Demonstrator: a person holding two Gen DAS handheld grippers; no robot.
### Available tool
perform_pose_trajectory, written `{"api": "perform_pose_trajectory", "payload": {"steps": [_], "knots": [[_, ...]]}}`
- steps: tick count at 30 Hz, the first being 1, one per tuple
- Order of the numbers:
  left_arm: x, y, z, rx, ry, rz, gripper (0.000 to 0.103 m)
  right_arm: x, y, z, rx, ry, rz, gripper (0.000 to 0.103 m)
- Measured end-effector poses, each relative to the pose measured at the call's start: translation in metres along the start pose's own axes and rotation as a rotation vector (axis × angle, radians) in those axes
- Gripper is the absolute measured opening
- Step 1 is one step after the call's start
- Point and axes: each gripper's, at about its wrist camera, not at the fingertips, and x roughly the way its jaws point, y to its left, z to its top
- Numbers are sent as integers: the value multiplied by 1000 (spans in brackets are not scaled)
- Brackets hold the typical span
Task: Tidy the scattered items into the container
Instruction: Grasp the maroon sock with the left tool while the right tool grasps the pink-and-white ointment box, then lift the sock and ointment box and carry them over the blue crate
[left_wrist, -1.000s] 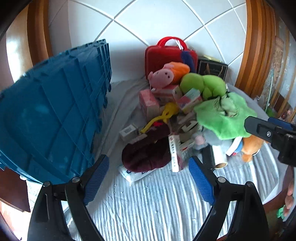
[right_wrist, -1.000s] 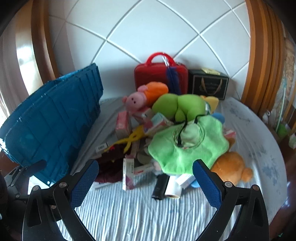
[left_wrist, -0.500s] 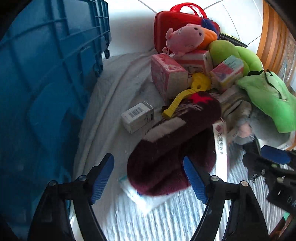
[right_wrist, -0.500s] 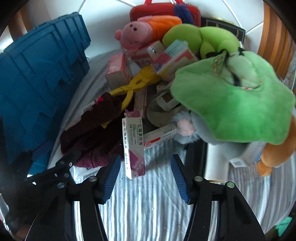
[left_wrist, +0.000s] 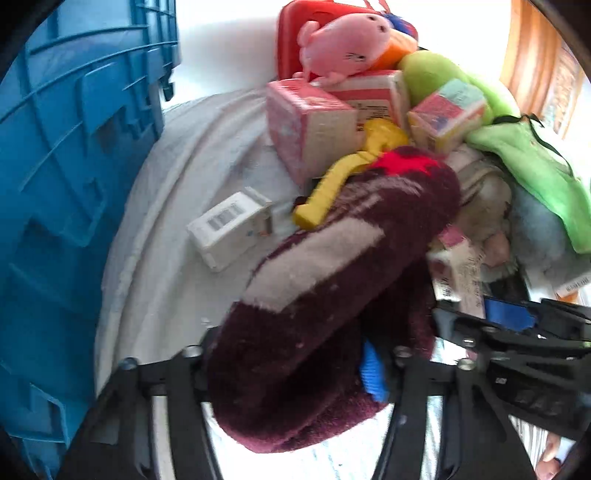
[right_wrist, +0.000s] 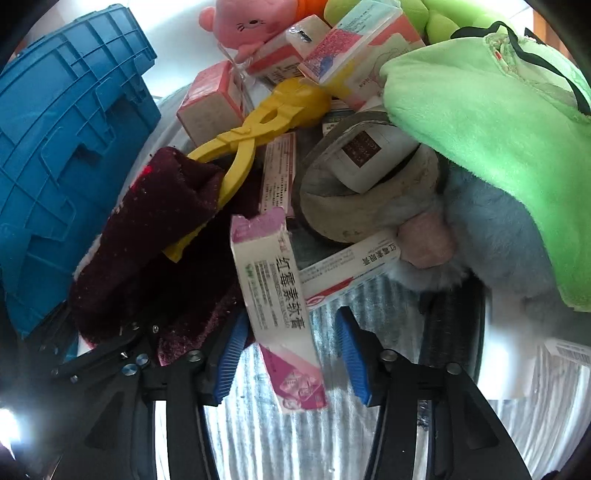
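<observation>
A blue plastic crate (left_wrist: 66, 192) stands at the left, also in the right wrist view (right_wrist: 62, 147). My left gripper (left_wrist: 291, 373) straddles a maroon fuzzy slipper (left_wrist: 332, 280) lying at the front of the pile; its pads press the slipper's sides. My right gripper (right_wrist: 291, 350) is open around a pink and white medicine box (right_wrist: 277, 306), with gaps on both sides. The slipper also shows in the right wrist view (right_wrist: 155, 236).
The pile on the white cloth holds yellow plastic tongs (right_wrist: 255, 129), pink boxes (left_wrist: 306, 125), a small white box (left_wrist: 229, 229), a pink plush (left_wrist: 343, 48), a green plush (right_wrist: 491, 122), a grey slipper (right_wrist: 362, 206) and a red case (left_wrist: 291, 22).
Both grippers moved forward into the pile. The left closed in on the maroon slipper. The right came around the pink medicine box.
</observation>
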Motion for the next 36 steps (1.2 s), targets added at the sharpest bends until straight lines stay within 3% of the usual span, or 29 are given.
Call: {"api": "perform_pose_trajectory", "payload": {"steps": [2,7,24,36], "knots": [[-4,-8,-2,20,-10,6,29,5,5,-1,-27,19,-1,30],[-20,-16,-2,20,-28,11,22,-12,4,-7,-52,-12,-13,30],[-126,-46,42,23,-233,60,19,-142,-2,4,-114,-218,-8,30],[-216,-63,81,17,-398,113,19,-225,6,49,-153,-361,-6,30]]}}
